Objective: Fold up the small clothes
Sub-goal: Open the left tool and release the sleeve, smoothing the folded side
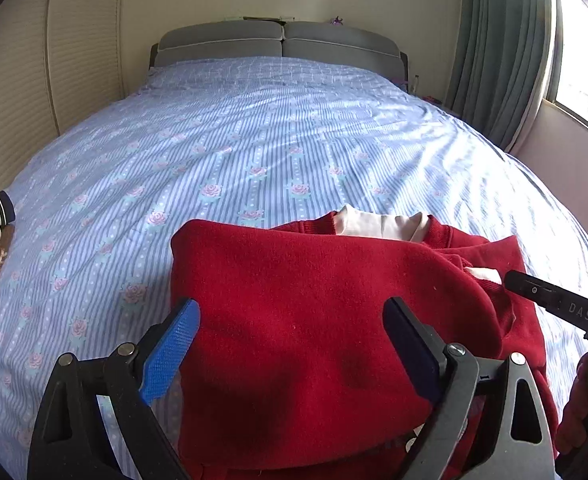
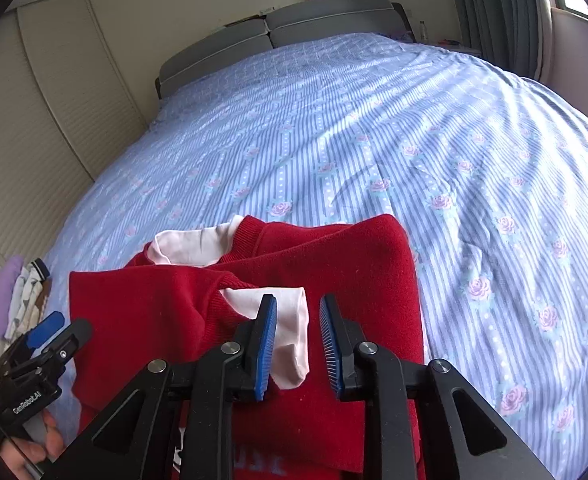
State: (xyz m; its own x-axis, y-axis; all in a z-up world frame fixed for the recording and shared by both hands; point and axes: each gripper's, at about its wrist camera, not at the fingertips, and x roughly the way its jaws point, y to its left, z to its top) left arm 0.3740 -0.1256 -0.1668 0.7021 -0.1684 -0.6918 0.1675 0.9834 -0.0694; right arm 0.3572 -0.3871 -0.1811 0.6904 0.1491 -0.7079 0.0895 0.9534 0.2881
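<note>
A small red sweater (image 1: 313,320) with a pale pink collar (image 1: 377,224) and cuff lies partly folded on the bed; it also shows in the right wrist view (image 2: 222,320). My left gripper (image 1: 294,344) is wide open just above its left half, empty. My right gripper (image 2: 297,340) is open by a narrow gap over the pink cuff (image 2: 290,344) of the sleeve laid across the sweater's front; the cuff is not pinched. The left gripper (image 2: 50,340) shows at the sweater's left edge, and the right gripper's body (image 1: 553,304) at the sweater's right.
The bed has a blue striped rose-print sheet (image 2: 413,140) and a grey headboard (image 1: 282,44). A pile of small clothes, purple and white, (image 2: 18,300) lies at the bed's left edge. Louvred wardrobe doors stand left; a curtain (image 1: 493,52) and window are right.
</note>
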